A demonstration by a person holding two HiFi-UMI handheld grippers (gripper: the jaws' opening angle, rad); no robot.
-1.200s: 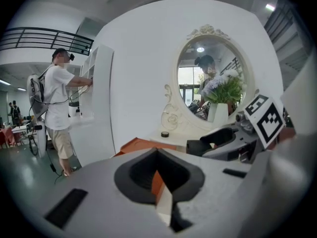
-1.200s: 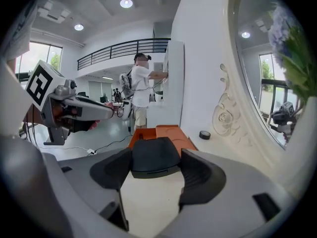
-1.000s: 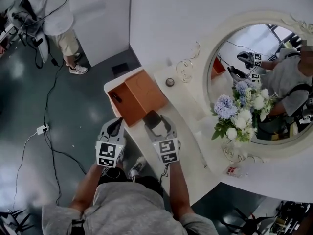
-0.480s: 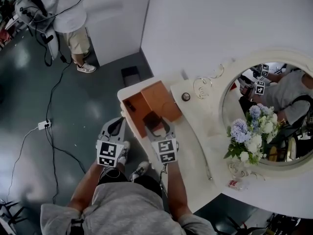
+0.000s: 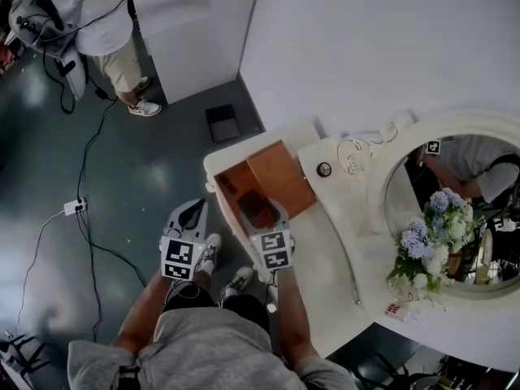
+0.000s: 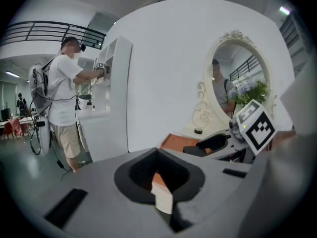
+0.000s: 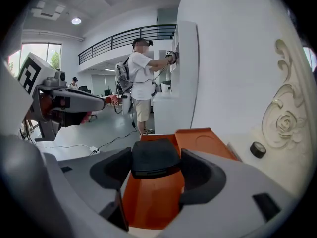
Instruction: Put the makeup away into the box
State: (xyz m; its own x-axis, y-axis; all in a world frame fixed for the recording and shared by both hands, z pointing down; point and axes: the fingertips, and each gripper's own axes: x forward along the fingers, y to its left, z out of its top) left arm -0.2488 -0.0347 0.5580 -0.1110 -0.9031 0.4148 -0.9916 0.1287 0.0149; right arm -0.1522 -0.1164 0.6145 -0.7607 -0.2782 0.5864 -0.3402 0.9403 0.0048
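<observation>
Right gripper [image 5: 262, 211] clamped on a dark compact [image 7: 154, 157] over the open orange box [image 5: 240, 187].
The compact sits between both jaws, above the box's well and near its front edge; the box's lid [image 5: 282, 177] lies flat on the side toward the mirror [image 5: 455, 210]. Past the lid stands a small dark jar [image 5: 324, 169]. The left gripper [image 5: 187, 218], jaws together and empty, hangs left of the box, off the table [image 5: 325, 258].
</observation>
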